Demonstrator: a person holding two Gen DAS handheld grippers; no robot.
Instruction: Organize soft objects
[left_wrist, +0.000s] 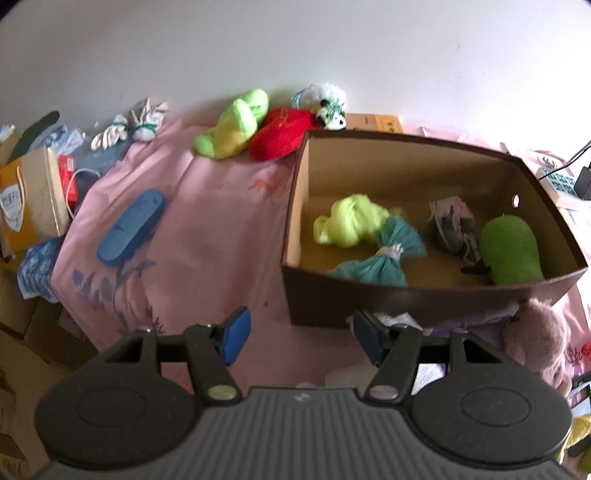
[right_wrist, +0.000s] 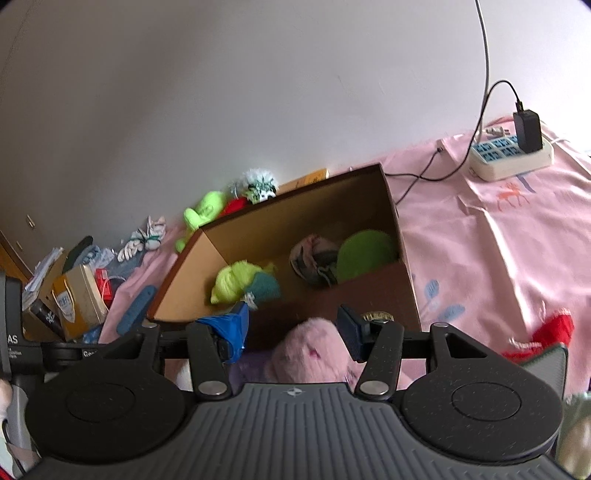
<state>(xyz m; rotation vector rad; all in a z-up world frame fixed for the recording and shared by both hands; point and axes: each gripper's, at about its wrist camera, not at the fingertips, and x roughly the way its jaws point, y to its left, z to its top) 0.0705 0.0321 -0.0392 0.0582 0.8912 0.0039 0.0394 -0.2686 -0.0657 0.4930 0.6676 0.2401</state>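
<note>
A brown cardboard box (left_wrist: 424, 299) sits on the pink sheet and holds a neon yellow cloth (left_wrist: 349, 219), a teal tied cloth (left_wrist: 384, 254), a patterned bundle (left_wrist: 452, 227) and a green plush (left_wrist: 511, 251). The box also shows in the right wrist view (right_wrist: 343, 295). My left gripper (left_wrist: 301, 334) is open and empty, just before the box's near wall. My right gripper (right_wrist: 293, 332) is open, with a pink plush toy (right_wrist: 314, 350) lying between its fingers below the box. A green-yellow plush (left_wrist: 234, 123), a red plush (left_wrist: 282, 133) and a small black-and-white plush (left_wrist: 332, 110) lie by the wall.
A blue oblong case (left_wrist: 131, 227) lies on the sheet to the left. Paper bags and clutter (left_wrist: 33, 199) stand beyond the bed's left edge. A power strip with a charger (right_wrist: 511, 153) lies at the right. A red item (right_wrist: 550, 330) lies near my right gripper.
</note>
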